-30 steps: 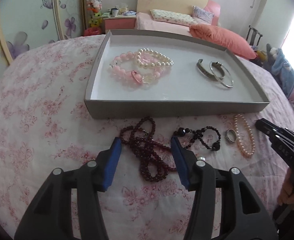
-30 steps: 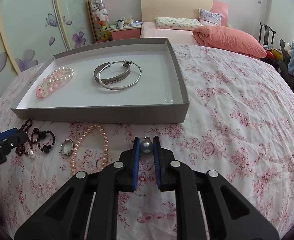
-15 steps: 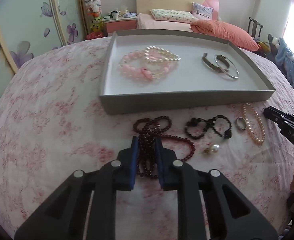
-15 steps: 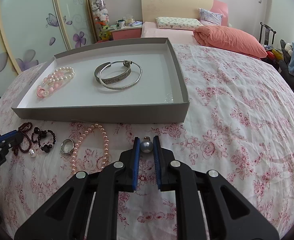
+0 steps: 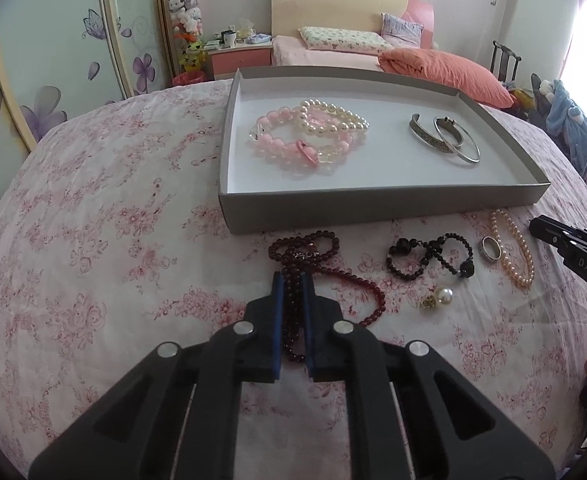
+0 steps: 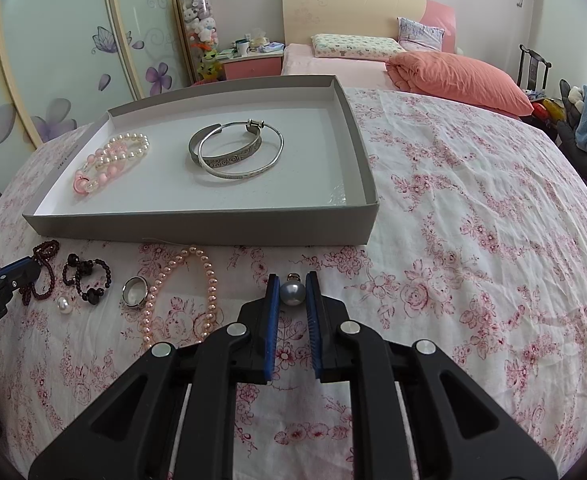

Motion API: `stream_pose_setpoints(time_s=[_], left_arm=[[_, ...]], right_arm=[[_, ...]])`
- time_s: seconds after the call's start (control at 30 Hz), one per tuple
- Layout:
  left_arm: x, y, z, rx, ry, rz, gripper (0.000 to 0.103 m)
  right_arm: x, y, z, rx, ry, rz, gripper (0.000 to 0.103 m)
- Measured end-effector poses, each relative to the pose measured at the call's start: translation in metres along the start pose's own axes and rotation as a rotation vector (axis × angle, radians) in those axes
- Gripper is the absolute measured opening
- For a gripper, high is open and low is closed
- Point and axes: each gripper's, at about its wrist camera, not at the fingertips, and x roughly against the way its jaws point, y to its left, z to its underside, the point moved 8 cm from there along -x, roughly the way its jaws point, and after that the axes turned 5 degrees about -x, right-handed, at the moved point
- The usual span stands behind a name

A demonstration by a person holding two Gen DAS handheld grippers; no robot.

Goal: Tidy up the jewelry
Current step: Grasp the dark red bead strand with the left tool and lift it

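Garnet necklace pinched within left tool.

Home bedroom. Far side: bed with beige-pink headboard, pillow, coral duvet. Pink nightstand left of it, cluttered top. Tall clear tube of plush toys beside that. Left wall: sliding wardrobe with purple flower decals. Near surface covered in pink floral sheet.
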Motion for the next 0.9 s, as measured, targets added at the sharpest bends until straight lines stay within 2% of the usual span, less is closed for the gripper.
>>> stream_pose_setpoints(time_s=[0.17, 0.5, 0.63, 0.9], left_arm=[[0.002, -0.002, 0.002, -0.013, -0.025, -0.013, 0.010], [0.003, 0.001, 0.001, 0.014, -0.013, 0.003, 0.010], [0.009, 0.003, 0.000, 0.038, -0.026, 0.024, 0.009], [0.040, -0.005, -0.013, 0.032, -0.135, 0.051, 0.009]], right_arm=[[0.000, 0.001, 0.000, 0.000, 0.000, 0.000, 0.014], [0.003, 0.001, 0.000, 0.005, -0.011, 0.002, 0.014], [0.013, 0.003, -0.002, 0.013, -0.053, -0.001, 0.014], [0.048, 0.019, -0.012, 0.043, -0.170, -0.034, 0.014]])
